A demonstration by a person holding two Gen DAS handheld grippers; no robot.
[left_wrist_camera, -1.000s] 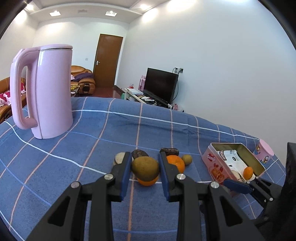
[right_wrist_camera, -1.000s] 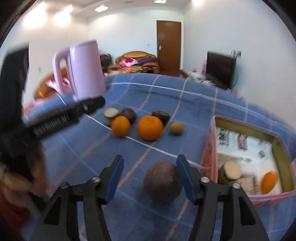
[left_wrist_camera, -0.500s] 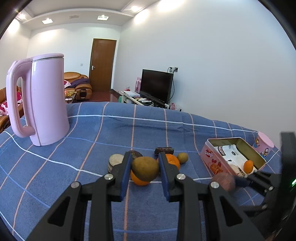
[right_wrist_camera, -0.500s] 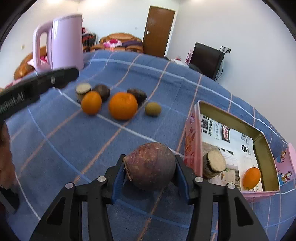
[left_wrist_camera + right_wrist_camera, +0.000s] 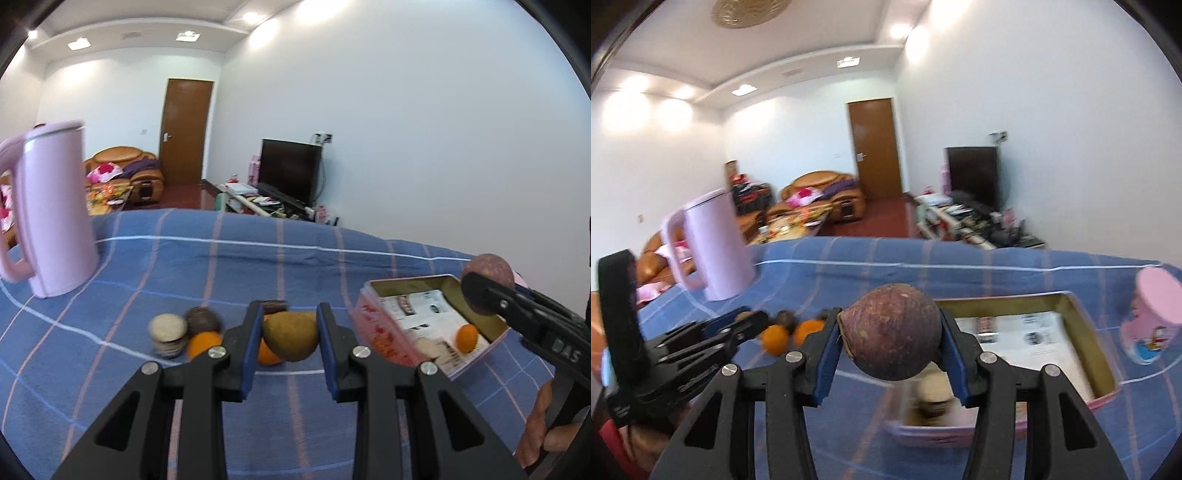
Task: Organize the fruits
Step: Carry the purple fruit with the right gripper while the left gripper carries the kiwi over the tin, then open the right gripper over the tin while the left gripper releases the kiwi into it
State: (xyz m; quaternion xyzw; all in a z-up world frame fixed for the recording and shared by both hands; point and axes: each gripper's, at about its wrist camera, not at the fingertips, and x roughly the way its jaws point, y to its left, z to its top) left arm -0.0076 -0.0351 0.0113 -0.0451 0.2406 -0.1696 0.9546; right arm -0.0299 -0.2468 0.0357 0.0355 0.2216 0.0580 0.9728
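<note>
Left gripper (image 5: 290, 341) is clamped on a brownish-green fruit (image 5: 291, 335), lifted above the blue checked cloth (image 5: 258, 266) on the near-left side of the pink tin (image 5: 384, 338). Right gripper (image 5: 891, 345) is clamped on a round purple-brown fruit (image 5: 891, 332), held over the tin's near end – the left wrist view places it above the tin's far right corner. Only the left view shows a small orange (image 5: 466, 338) inside the tin; only the right view shows a pink cup (image 5: 1154, 314) just right of the tin. Oranges (image 5: 203, 341) and dark fruit lie left of the tin, the pink kettle (image 5: 51, 210) far left of it
</note>
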